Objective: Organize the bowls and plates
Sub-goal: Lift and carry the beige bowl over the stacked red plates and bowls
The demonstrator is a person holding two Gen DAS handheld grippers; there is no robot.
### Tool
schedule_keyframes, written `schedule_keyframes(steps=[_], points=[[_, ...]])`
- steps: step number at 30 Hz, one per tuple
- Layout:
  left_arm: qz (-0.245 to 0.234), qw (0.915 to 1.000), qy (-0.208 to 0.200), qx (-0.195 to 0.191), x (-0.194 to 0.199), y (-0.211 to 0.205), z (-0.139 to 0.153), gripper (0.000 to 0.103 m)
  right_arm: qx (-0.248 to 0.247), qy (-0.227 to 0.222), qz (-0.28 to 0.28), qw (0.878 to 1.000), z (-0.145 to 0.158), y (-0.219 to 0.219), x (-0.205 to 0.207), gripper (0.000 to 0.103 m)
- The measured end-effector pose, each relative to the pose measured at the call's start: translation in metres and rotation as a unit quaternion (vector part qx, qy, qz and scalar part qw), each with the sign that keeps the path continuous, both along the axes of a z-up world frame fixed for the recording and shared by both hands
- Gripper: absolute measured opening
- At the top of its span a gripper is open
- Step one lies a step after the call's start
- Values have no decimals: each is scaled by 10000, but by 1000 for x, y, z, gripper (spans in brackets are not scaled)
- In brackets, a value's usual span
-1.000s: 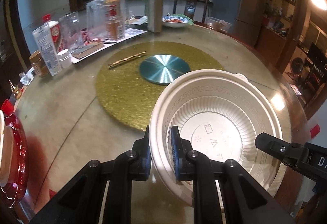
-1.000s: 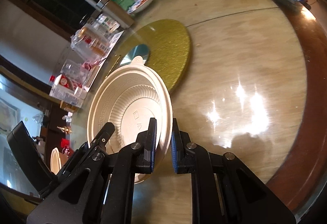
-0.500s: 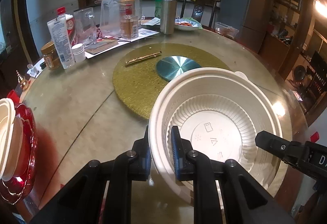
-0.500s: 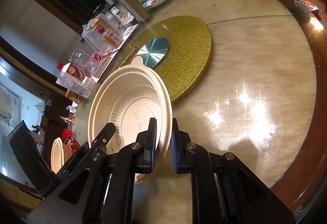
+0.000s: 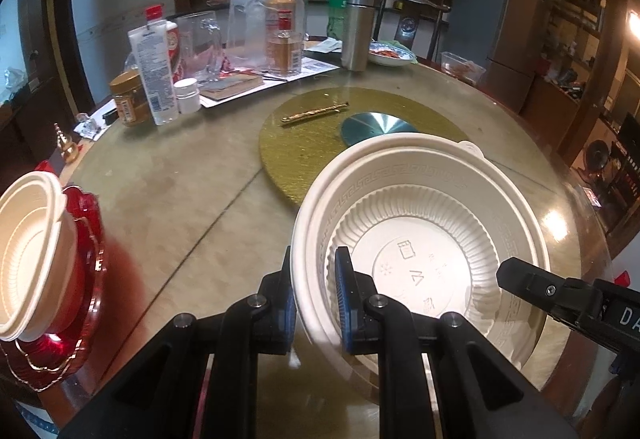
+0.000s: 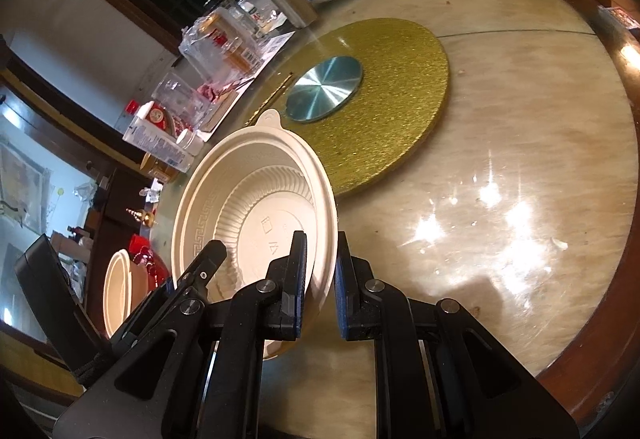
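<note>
A large cream plastic bowl (image 5: 420, 239) is held above the round table between both grippers. My left gripper (image 5: 314, 293) is shut on its left rim. My right gripper (image 6: 320, 279) is shut on its right rim; the bowl also shows in the right wrist view (image 6: 252, 207). At the far left a smaller cream bowl (image 5: 28, 255) sits stacked on a red glass plate (image 5: 86, 271) at the table edge. This bowl (image 6: 116, 295) and the red plate (image 6: 150, 267) also show in the right wrist view.
A gold round mat (image 5: 304, 147) with a metal disc (image 5: 376, 125) lies at the table's centre. Bottles, jars, a glass jug and a steel flask (image 5: 356, 31) crowd the far left side. A dish of food (image 5: 390, 57) stands at the back.
Both grippers with the large bowl have moved left toward the red plate, which has come further into the left wrist view with its small bowl.
</note>
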State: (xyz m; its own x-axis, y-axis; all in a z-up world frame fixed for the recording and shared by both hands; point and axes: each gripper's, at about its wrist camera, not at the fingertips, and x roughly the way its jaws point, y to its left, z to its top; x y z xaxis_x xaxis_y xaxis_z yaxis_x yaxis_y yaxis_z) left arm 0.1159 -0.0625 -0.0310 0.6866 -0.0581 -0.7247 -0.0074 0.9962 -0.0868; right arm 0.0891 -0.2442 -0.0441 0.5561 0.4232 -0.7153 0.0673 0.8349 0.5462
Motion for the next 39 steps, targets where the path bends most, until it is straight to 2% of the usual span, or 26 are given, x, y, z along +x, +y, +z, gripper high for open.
schedule_keyframes(steps=[26, 32, 39], points=[[1040, 9945, -71, 32, -32, 79, 2, 16, 181, -98, 1068, 9941, -6, 84, 10, 12], [1045, 9944, -130, -4, -42, 85, 5, 16, 73, -144, 1139, 9934, -3, 96, 1, 12], [790, 9966, -151, -164, -45, 83, 4, 16, -199, -251, 966, 9948, 10, 93, -15, 12]])
